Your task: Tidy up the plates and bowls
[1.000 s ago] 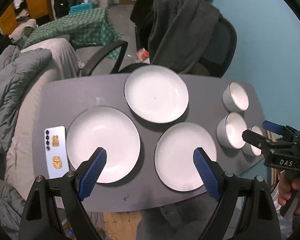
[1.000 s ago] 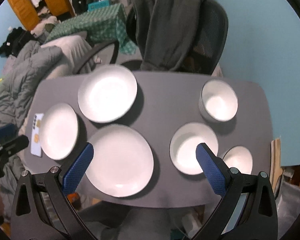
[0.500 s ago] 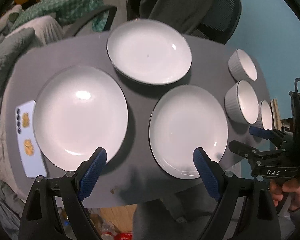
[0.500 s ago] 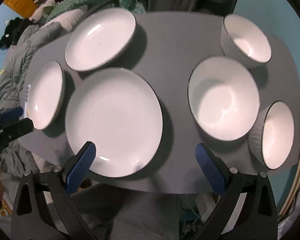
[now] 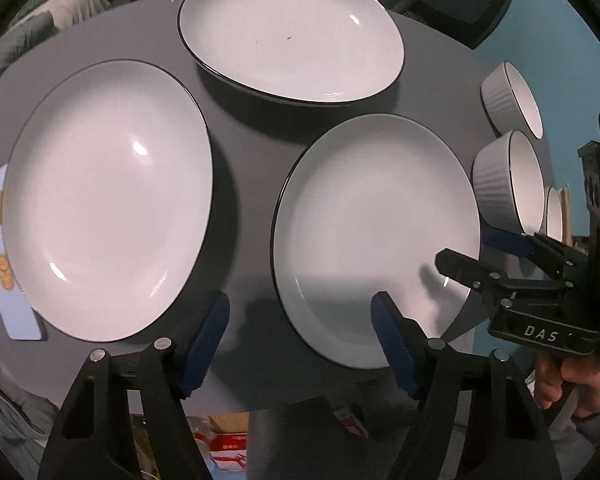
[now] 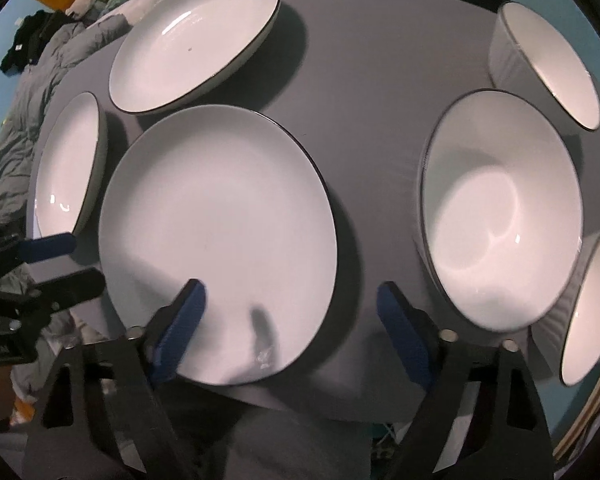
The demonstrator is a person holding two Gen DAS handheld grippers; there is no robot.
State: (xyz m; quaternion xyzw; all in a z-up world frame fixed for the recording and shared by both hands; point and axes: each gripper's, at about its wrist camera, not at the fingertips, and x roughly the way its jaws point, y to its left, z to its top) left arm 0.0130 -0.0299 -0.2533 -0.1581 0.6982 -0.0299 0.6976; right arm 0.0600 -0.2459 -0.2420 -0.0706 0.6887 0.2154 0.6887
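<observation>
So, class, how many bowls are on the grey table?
3, in a row along the table's right side: far bowl, middle bowl, near bowl. None seems hidden.

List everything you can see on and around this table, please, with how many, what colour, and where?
plates: three, white with dark rims, on the left and middle of the table.
bowls: three, white with ribbed grey sides, in a row along the right end.
phone: one, pale blue with gold stickers, at the table's left edge beside a plate.
table: one, grey, under it all.
office chair: one, black, behind the table's far side.
wall: blue, at the right.
left gripper: black with blue pads, jaws closing, nothing between them, at the near edge.
right gripper: same colours, jaws closing over the near plate's rim, not gripping.
hand: one, holding the right gripper's handle.
</observation>
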